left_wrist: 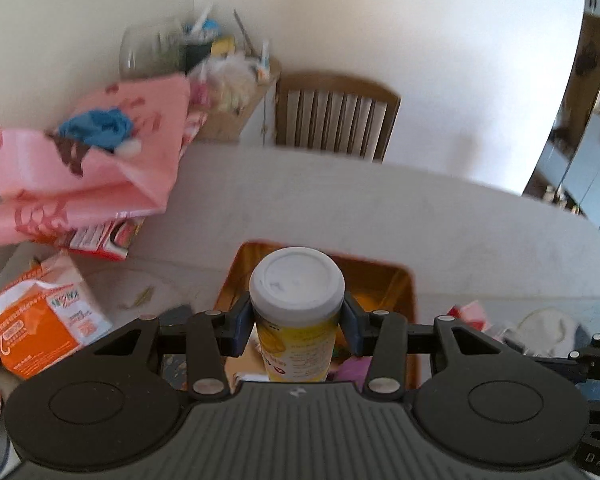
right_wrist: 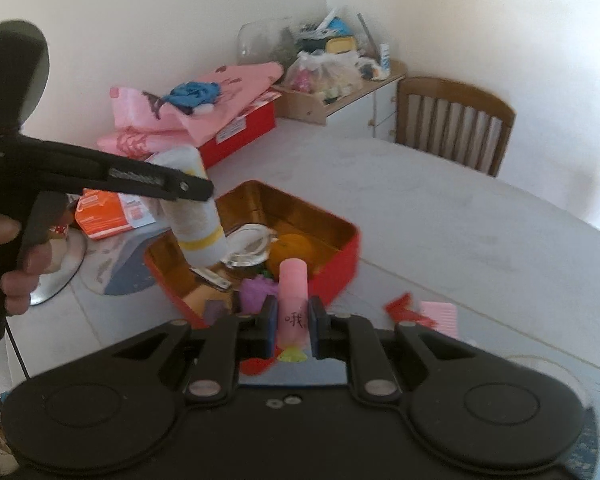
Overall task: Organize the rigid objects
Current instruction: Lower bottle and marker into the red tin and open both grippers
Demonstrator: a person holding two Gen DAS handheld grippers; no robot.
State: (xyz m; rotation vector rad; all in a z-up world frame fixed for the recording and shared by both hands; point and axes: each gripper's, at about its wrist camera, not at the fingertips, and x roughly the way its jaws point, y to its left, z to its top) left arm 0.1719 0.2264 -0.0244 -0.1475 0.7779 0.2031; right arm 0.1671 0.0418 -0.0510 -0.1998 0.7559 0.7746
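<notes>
Right wrist view shows both claws loaded above the open red tin (right_wrist: 340, 256): the left gripper (right_wrist: 188, 192) clamps the white-capped bottle (right_wrist: 198, 224) upright over its near-left corner, the right gripper (right_wrist: 294, 322) pinches the pink tube (right_wrist: 294, 280) upright at its near edge.

Bottle (left_wrist: 296, 320) label blurred; shelf clutter (left_wrist: 204, 64) indistinct.

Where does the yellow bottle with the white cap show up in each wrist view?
Left wrist: yellow bottle at centre, cap toward the camera, clamped between the left gripper fingers.
Right wrist: left of centre, tilted, above the tin.
Shared landmark: red tin with gold inside.
</notes>
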